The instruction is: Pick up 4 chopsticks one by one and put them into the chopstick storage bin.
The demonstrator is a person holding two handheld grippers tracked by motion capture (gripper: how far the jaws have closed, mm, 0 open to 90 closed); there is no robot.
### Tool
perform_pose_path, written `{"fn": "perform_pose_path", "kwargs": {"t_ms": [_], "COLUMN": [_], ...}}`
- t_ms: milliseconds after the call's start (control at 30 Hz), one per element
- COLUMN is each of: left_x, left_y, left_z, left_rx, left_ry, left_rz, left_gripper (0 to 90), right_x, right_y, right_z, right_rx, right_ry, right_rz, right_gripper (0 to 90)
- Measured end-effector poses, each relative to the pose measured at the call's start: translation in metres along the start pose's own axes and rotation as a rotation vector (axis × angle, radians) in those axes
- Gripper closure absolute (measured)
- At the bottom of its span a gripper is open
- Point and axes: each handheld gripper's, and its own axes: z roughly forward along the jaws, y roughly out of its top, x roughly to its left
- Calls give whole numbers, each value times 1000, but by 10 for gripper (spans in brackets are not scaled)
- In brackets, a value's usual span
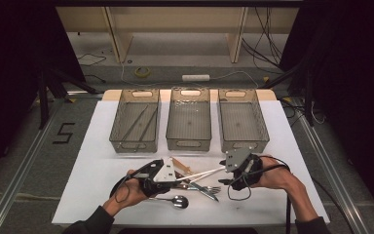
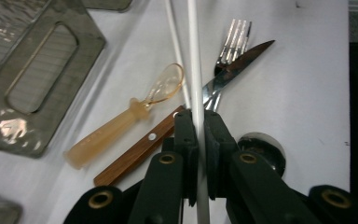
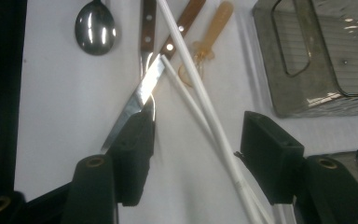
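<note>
My left gripper (image 2: 197,119) is shut on a white chopstick (image 2: 193,56), which runs straight out from between its jaws. A second white chopstick (image 2: 176,51) lies just beside it on the table. In the high view the left gripper (image 1: 179,177) and the right gripper (image 1: 223,172) face each other at the table's front, with the chopsticks (image 1: 204,173) bridging them. The right gripper (image 3: 198,126) stands open, and both chopsticks (image 3: 209,112) pass between its jaws without the pads pressing on them.
An amber plastic spoon (image 2: 135,112), a wood-handled knife (image 2: 233,70), a fork (image 2: 235,35) and a metal spoon (image 3: 95,28) lie around the chopsticks. Three grey trays (image 1: 189,144) stand in a row behind; the left tray (image 1: 121,141) holds long thin utensils.
</note>
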Motion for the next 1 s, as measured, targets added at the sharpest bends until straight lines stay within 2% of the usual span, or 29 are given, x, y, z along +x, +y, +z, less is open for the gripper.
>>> {"fn": "perform_pose_path", "kwargs": {"t_ms": [100, 267, 467, 633, 733, 800, 867, 933, 1000], "left_x": [3, 9, 17, 26, 31, 34, 37, 40, 42], "left_y": [-3, -4, -7, -11, -13, -15, -17, -19, -21], "left_z": [-4, -8, -18, -28, -35, -37, -40, -43, -47], "left_rx": [-18, -31, -57, -86, -122, -144, -155, -168, -184], "left_ry": [14, 41, 69, 142, 179, 202, 224, 244, 270], "left_rz": [-44, -92, -156, -215, -272, -303, -327, -350, -373], "left_gripper": [854, 854, 854, 854, 854, 854, 854, 854, 854], "right_x": [-1, -2, -3, -3, -4, -5, -6, -7, -8], "right_y": [-1, -4, -7, -11, -16, -20, -24, -27, -30], "right_z": [-2, -5, -9, -11, -7, -3, 0, 2, 3], "right_rx": [-20, -51, -78, -97, -108, -92, -90, -106, -121], "right_ry": [-29, -57, -71, -75, -72, -82, -103, -112, -141], "right_rz": [13, 25, 52, 76, 121, 141, 165, 205, 250], "right_gripper": [417, 399, 389, 360, 355, 344, 341, 337, 337]}}
